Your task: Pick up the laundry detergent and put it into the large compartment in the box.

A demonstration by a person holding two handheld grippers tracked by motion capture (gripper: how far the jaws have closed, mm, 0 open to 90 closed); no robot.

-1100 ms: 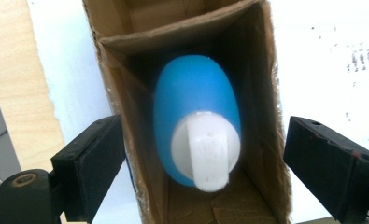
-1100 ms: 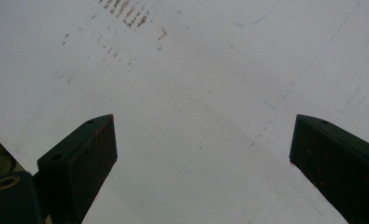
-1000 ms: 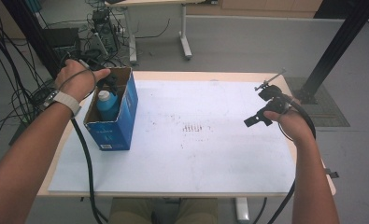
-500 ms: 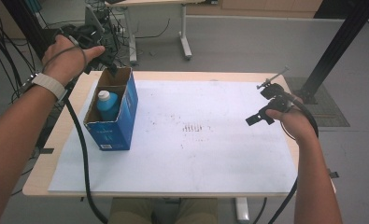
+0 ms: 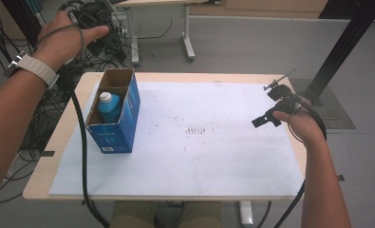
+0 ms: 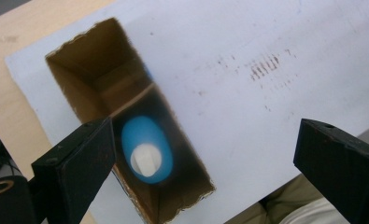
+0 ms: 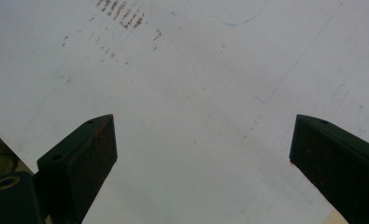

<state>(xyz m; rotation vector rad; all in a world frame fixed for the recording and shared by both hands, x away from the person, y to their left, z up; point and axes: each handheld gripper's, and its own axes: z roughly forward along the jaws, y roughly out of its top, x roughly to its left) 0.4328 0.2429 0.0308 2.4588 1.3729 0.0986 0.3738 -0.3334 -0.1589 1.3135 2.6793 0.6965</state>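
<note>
bottle (image 5: 110, 107) in box (image 5: 121, 132) | box on table (image 5: 251, 190) left | tools apart

Soft, even room light falls from overhead, leaving faint shadows on the white surface (image 5: 213, 156). In the left gripper view the blue bottle (image 6: 145, 149) sits blurred in the dim box (image 6: 126, 93). The right gripper view looks washed and slightly hazy.

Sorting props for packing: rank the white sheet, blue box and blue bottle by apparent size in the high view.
1. white sheet
2. blue box
3. blue bottle, partly hidden inside the box
</note>
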